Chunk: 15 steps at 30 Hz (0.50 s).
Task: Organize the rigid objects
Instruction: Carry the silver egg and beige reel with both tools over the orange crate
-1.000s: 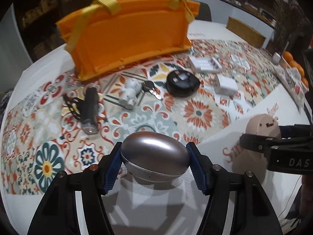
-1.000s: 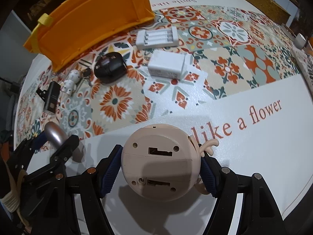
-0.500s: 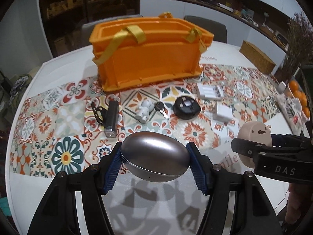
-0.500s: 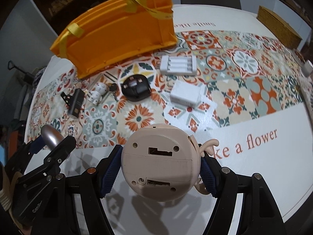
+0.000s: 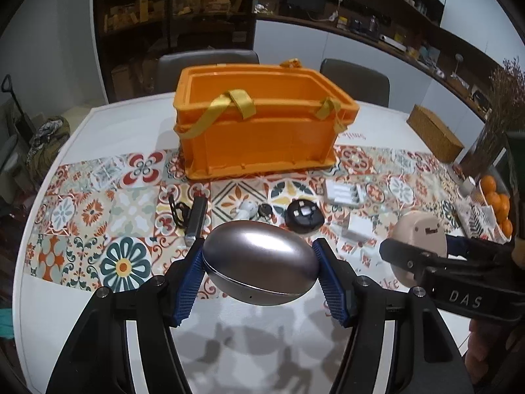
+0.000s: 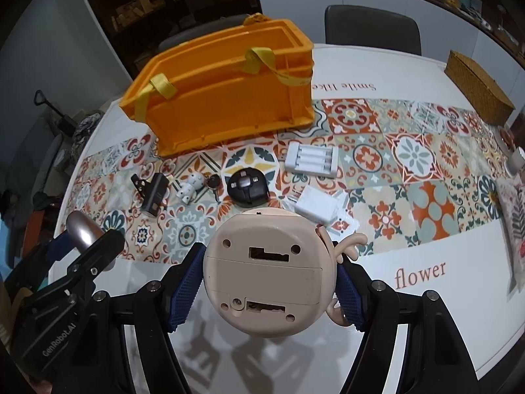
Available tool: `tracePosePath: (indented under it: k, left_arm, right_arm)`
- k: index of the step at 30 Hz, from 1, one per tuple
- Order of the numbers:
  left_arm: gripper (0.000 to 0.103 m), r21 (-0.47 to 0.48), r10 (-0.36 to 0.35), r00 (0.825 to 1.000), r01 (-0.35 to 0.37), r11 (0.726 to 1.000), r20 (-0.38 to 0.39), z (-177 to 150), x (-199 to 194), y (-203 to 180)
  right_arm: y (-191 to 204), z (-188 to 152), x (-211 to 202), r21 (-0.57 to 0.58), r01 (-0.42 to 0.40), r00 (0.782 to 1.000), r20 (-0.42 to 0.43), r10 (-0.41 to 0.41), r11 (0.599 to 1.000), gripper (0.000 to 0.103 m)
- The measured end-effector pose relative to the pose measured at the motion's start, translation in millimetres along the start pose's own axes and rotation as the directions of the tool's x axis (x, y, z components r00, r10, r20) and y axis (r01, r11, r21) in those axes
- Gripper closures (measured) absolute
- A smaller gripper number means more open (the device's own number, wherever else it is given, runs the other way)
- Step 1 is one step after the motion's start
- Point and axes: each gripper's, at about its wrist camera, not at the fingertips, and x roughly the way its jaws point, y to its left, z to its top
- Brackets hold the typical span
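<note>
My left gripper [image 5: 259,269] is shut on a silver egg-shaped case [image 5: 259,261], held in the air above the table's near white edge. My right gripper [image 6: 269,274] is shut on a round pink device [image 6: 269,272] with its underside facing the camera; it also shows at the right of the left wrist view as the pink device [image 5: 418,239]. An open orange crate [image 5: 262,128] with yellow straps stands at the far side of the patterned runner. Between the crate and the grippers lie a black flashlight [image 5: 196,220], a small white figure with keys [image 5: 247,210], a round black gadget [image 5: 303,218], a white battery charger [image 6: 311,159] and a white adapter [image 6: 320,208].
A wicker box [image 6: 477,87] sits at the far right of the table. Oranges [image 5: 495,202] and a small white cup [image 5: 467,185] are at the right edge. Two chairs [image 5: 356,80] stand behind the table, with shelves beyond.
Both grippers have risen with their objects still held, so the table looks farther away and the crate's open top has come into view. Both views have rolled slightly.
</note>
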Motion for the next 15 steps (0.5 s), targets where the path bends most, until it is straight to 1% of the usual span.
tracePosePath:
  k: [7, 15]
  left_arm:
    - [0.038, 0.005, 0.012, 0.999, -0.012, 1.0, 0.053, 17.0, -15.4, -4.1]
    - [0.038, 0.02, 0.023, 0.995, -0.025, 0.999, 0.098, 35.5, -20.4, -4.5]
  right_arm:
    - [0.3, 11.8, -16.7, -0.011, -0.023, 0.998, 0.055, 0.023, 1.0, 0.03]
    - [2.0, 29.4, -29.9, -0.016, -0.036, 0.993, 0.11, 0.038, 0.999, 0.03]
